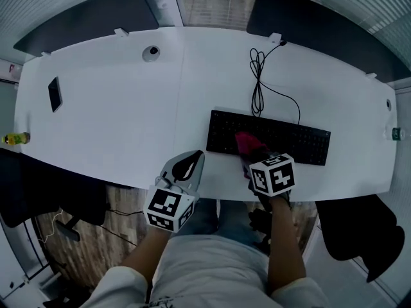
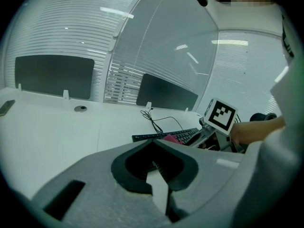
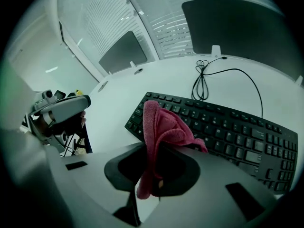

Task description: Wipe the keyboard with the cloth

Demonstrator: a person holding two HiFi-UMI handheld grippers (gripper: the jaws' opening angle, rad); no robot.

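Pink cloth (image 1: 244,142) sits bunched on the black keyboard (image 1: 292,140) in the head view, pinched at the tip of the right claw (image 1: 249,154). The left claw (image 1: 194,159) hovers off to its left, over the near edge of the white desk (image 1: 109,101). Left gripper view: jaws tip to tip, nothing between them, keyboard ahead and to the right. Right gripper view: jaws clamped on the cloth, which stands up over the keyboard just ahead.
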